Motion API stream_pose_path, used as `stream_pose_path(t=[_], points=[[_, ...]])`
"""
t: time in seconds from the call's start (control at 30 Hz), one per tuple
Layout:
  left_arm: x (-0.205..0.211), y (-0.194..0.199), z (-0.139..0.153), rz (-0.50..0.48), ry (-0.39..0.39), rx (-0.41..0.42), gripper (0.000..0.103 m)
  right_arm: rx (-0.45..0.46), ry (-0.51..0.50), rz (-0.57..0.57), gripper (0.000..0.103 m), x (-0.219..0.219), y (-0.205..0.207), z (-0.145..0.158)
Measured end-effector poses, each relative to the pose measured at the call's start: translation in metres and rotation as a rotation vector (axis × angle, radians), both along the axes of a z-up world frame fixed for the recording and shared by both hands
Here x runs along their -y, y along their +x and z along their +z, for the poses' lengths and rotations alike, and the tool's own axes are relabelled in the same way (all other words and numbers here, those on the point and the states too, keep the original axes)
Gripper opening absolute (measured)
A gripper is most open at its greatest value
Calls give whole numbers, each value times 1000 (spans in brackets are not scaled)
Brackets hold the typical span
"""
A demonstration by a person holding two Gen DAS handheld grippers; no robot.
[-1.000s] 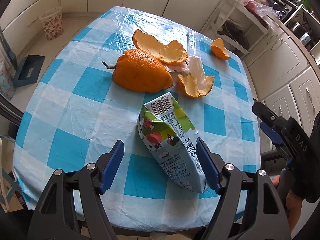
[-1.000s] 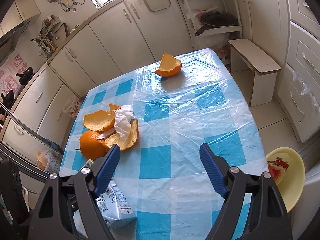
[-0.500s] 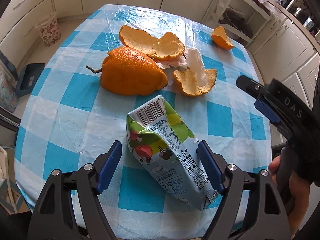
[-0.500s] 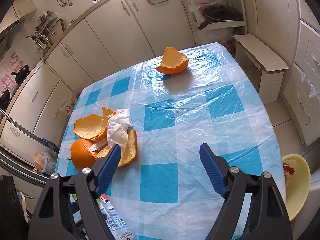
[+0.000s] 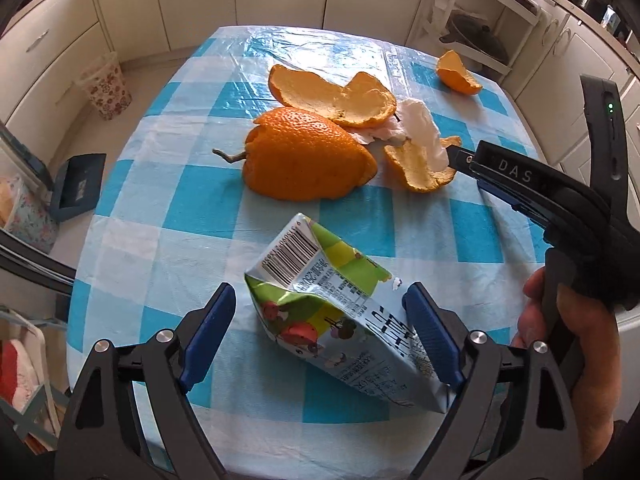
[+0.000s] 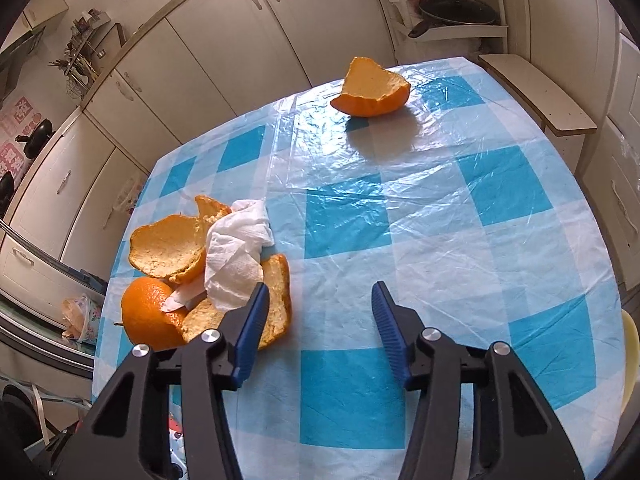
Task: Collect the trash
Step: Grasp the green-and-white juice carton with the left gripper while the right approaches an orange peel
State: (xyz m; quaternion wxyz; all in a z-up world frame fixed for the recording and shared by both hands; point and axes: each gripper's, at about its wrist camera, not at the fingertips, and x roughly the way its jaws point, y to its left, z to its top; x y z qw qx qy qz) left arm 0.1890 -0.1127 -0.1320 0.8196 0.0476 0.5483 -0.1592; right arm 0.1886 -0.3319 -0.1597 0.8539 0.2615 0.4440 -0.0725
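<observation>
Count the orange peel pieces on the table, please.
4. Big dome-shaped peel with a stem, nearest the carton; flat open peel behind it; curled peel under the tissue; lone peel at the far end. The tissue may hide smaller scraps.

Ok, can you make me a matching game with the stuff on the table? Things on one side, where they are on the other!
Things:
1. crushed drink carton
2. white tissue
3. lone orange peel
4. flowery bin

Places:
A. on the floor beside the table
B. between the left gripper's blue fingers
C. alone near the far end of the checked tablecloth
D. lying on the pile of orange peels

Pairs: 1-B, 2-D, 3-C, 4-A
</observation>
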Motion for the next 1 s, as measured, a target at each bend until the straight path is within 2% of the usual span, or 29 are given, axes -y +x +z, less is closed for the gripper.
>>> stream_pose_path(t=[0.07, 0.1, 0.17, 0.33, 0.47, 0.57, 0.63, 0.7, 0.73, 0.77, 0.8, 0.83, 0.93, 1.0], points=[[-8, 3, 0, -6, 1, -7, 84, 3, 8, 21, 33, -2, 0, -2], [-12, 5, 0, -7, -2, -11, 84, 4, 9, 31, 29, -2, 0, -2], [-20, 9, -2, 2, -20, -37, 84, 4, 7, 50, 12, -4, -1, -2], [-22, 13, -5, 9, -56, -88, 82, 23, -18, 70, 5, -4, -13, 7], [-12, 7, -4, -20, -32, -62, 81, 33, -34, 104, 5, -3, -26, 19], [-7, 6, -2, -30, -5, -40, 82, 24, -94, 152, 5, -7, -38, 27], [-5, 6, -2, -27, 7, -34, 83, 14, -120, 172, 5, -5, -49, 30], [-6, 9, -4, 4, 12, -44, 88, -2, -90, 173, 6, 2, -57, 28], [-8, 11, -5, 23, 0, -59, 88, -11, -66, 167, 13, 5, -58, 26], [-10, 13, -6, 46, -18, -80, 88, -6, -41, 146, 33, 9, -60, 25], [-11, 13, -8, 61, -28, -91, 88, 7, -24, 127, 43, 11, -60, 25], [-11, 13, -8, 70, -33, -94, 88, 16, -20, 116, 49, 12, -58, 25], [-8, 12, -8, 82, -10, -72, 88, 21, -19, 110, 49, 7, -46, 22], [-6, 12, -8, 96, 43, -42, 88, 18, -18, 107, 49, 4, -38, 19]])
